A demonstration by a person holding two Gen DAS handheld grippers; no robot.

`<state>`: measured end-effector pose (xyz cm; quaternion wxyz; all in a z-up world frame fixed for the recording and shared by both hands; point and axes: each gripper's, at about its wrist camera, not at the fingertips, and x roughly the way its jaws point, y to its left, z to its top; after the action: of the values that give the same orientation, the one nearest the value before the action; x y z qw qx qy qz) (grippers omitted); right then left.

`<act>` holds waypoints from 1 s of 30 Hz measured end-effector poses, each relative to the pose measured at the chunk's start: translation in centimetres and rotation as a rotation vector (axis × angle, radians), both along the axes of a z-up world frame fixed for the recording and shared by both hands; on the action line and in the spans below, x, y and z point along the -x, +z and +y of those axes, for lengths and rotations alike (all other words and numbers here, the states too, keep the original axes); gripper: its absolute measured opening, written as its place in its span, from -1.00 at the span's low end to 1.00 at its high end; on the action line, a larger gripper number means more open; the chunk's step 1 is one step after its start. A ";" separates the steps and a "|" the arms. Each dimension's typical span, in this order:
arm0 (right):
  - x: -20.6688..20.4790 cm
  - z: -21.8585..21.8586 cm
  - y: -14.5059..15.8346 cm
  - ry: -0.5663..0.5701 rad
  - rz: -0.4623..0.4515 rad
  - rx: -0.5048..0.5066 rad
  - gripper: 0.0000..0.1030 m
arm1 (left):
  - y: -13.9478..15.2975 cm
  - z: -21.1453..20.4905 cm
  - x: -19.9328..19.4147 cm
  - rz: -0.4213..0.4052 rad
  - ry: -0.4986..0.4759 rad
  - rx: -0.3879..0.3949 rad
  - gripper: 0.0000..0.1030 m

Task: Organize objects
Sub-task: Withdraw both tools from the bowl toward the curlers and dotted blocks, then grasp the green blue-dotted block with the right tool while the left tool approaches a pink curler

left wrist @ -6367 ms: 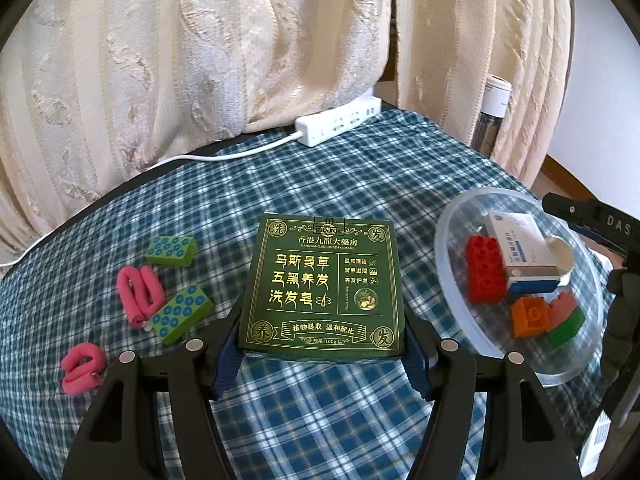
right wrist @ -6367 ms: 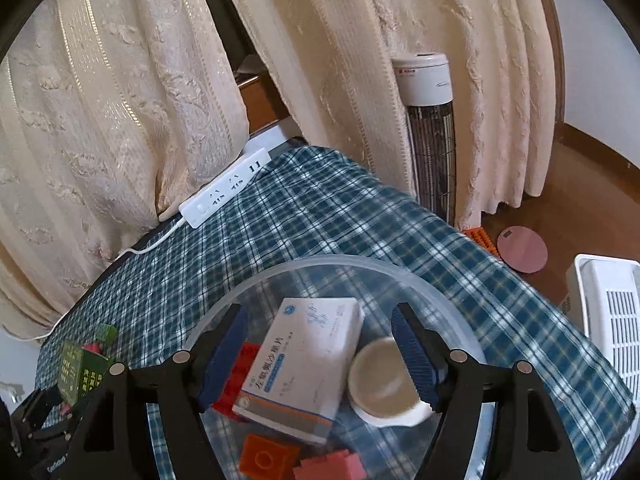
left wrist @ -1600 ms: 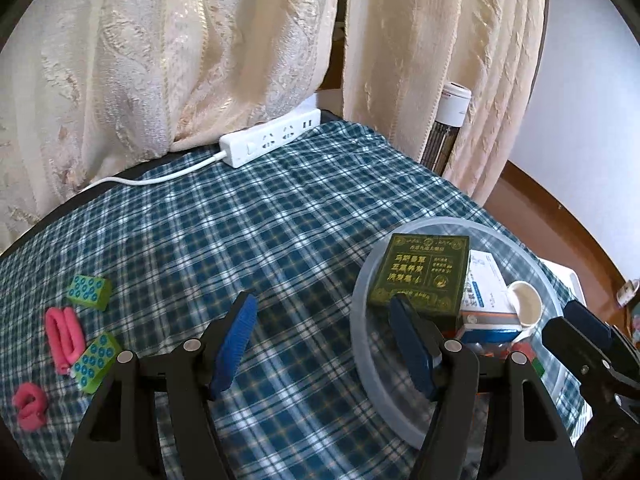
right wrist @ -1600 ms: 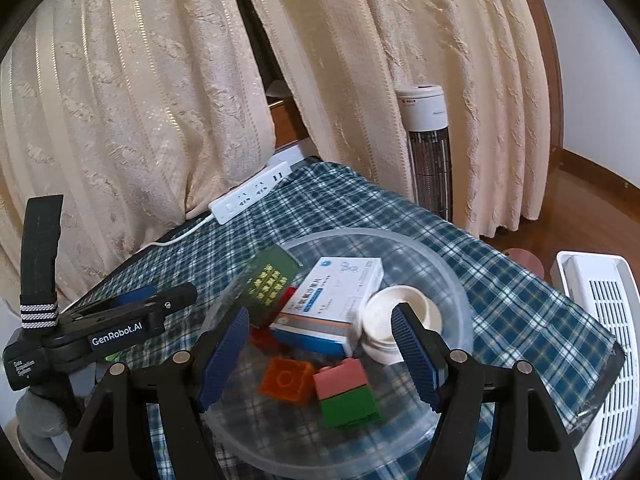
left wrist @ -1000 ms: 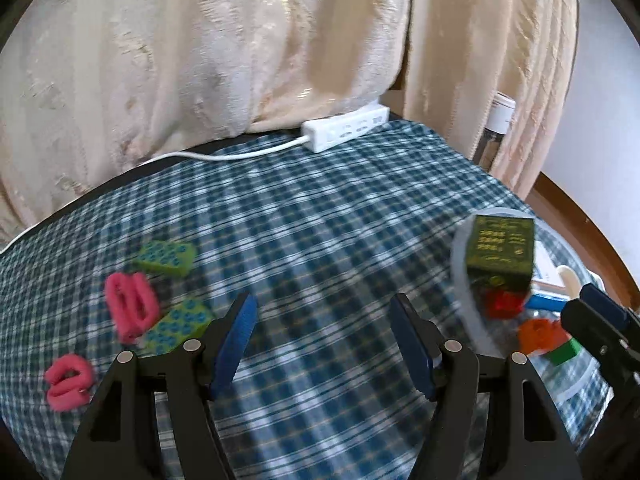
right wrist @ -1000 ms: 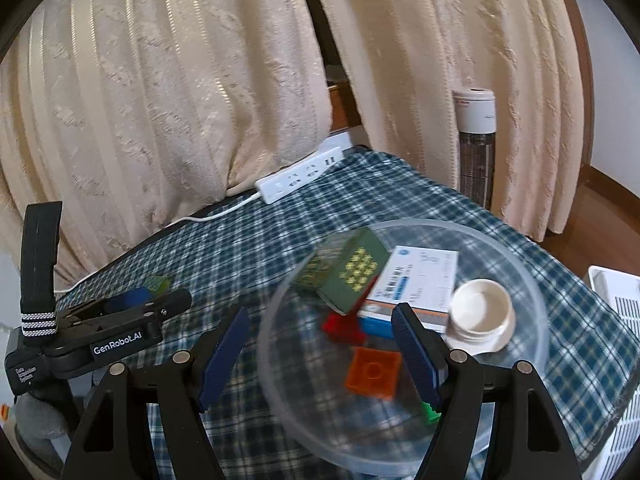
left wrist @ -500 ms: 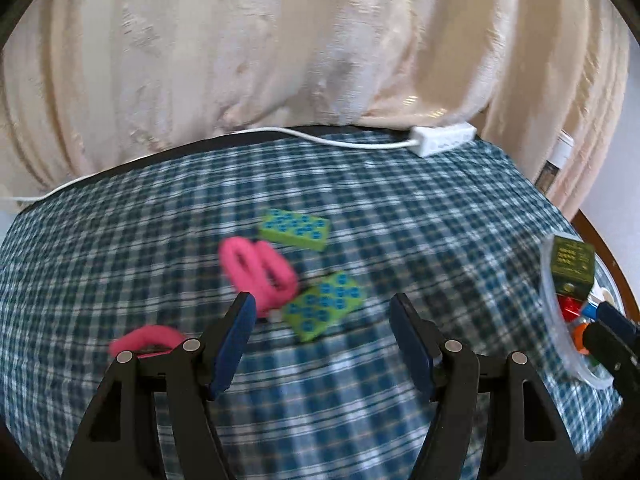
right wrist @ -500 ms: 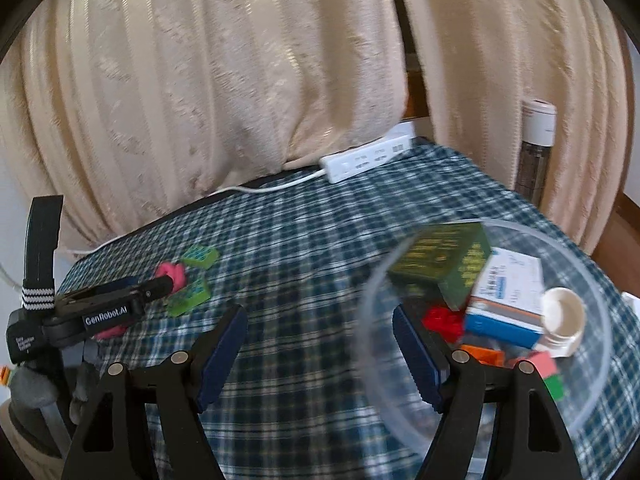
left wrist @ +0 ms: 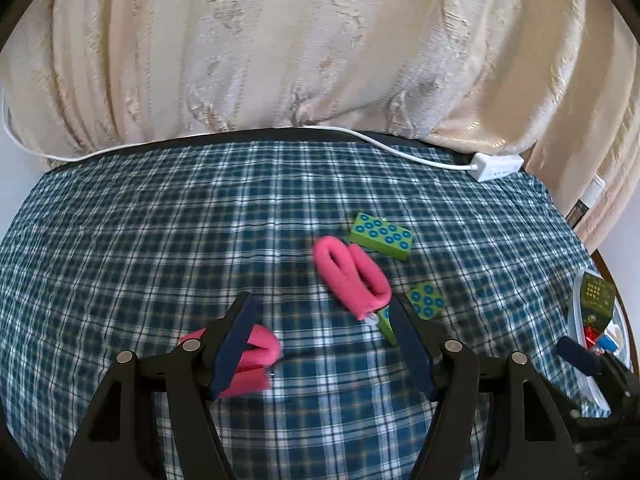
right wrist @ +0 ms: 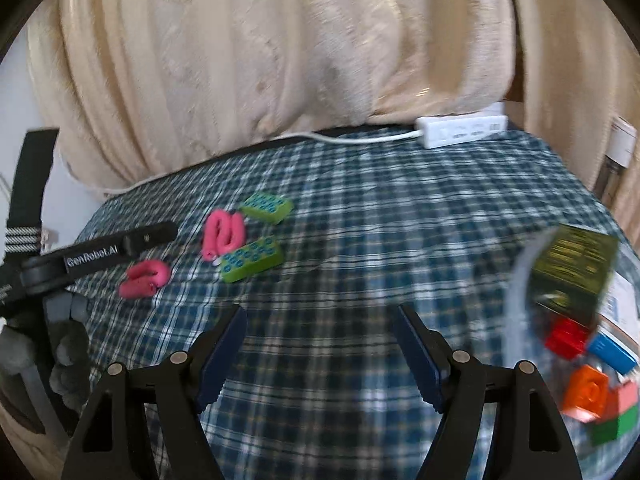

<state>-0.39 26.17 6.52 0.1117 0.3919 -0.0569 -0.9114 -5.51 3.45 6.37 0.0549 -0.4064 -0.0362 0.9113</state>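
My left gripper [left wrist: 322, 316] is open and empty above the plaid tablecloth. A pink foam curler [left wrist: 350, 276] lies just beyond its fingertips, and a second pink curler [left wrist: 256, 354] sits beside its left finger. Two green studded bricks lie near: one [left wrist: 380, 236] farther back, one [left wrist: 420, 304] partly behind the right finger. My right gripper [right wrist: 322, 324] is open and empty over bare cloth. The clear round bowl [right wrist: 516, 292] at its right holds the dark green box [right wrist: 572, 268], a red brick [right wrist: 566, 338], an orange brick [right wrist: 586, 392] and more.
A white power strip [left wrist: 496, 166] with its cable lies at the table's far edge, against cream curtains [left wrist: 320, 48]. The left gripper's body [right wrist: 100, 256] shows at the left of the right wrist view. The bowl [left wrist: 576, 312] sits at the table's right edge.
The left gripper let go of the green box in the bowl, then swung left to the pink curlers and green bricks. The right gripper swung left too, so the bowl moved to its right.
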 end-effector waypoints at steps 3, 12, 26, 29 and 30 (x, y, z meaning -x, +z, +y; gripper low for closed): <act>1.0 -1.4 -0.3 0.040 -0.014 -0.016 0.55 | -0.1 -0.6 0.0 -0.006 0.013 -0.011 0.37; 4.1 -5.0 -1.4 0.130 -0.040 -0.077 0.58 | -0.1 -1.8 0.4 -0.020 0.045 -0.028 0.37; 7.3 -7.9 -3.0 0.169 -0.070 -0.129 0.58 | -1.0 -2.1 0.8 -0.052 0.061 -0.019 0.37; 7.8 -7.9 -3.3 0.169 -0.078 -0.129 0.58 | -1.2 -2.1 1.0 -0.058 0.059 -0.017 0.37; 8.0 -7.9 -3.4 0.168 -0.082 -0.127 0.58 | -1.3 -2.1 1.1 -0.060 0.059 -0.017 0.37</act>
<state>-8.40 18.23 3.08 0.1602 0.4387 0.0294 -0.8838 -6.57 1.37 5.10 0.0303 -0.4319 -0.0573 0.8996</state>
